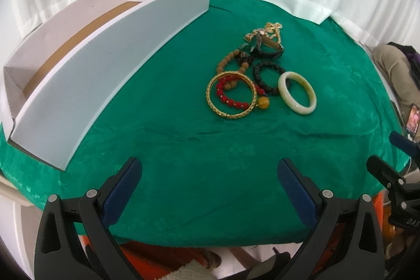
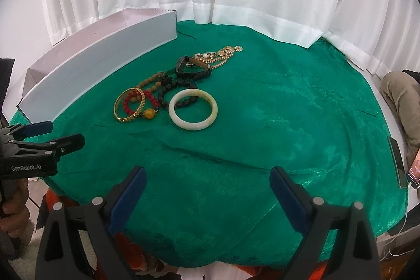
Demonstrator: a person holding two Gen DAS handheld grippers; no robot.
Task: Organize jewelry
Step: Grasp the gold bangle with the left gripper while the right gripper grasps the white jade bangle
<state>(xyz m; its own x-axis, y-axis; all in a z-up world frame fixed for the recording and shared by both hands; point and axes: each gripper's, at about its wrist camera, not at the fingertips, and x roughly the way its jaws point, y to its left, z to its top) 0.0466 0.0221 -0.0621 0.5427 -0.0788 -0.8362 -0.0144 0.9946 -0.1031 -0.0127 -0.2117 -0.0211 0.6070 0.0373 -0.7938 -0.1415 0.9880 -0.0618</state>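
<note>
Nothing picked yet. Left gripper and right gripper both spread wide, empty, hovering at near counter edge. Jewelry pile mid-cloth; white box left, apparently empty. Likely next: right reaches jade bangle, nearest, lying mostly clear of pile.

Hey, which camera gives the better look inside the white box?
The left wrist view. It looks over the near wall of the white box and shows its brown floor and inner walls. The right wrist view shows mostly the outside of that near wall and a strip of the far wall; the floor is hidden.
</note>
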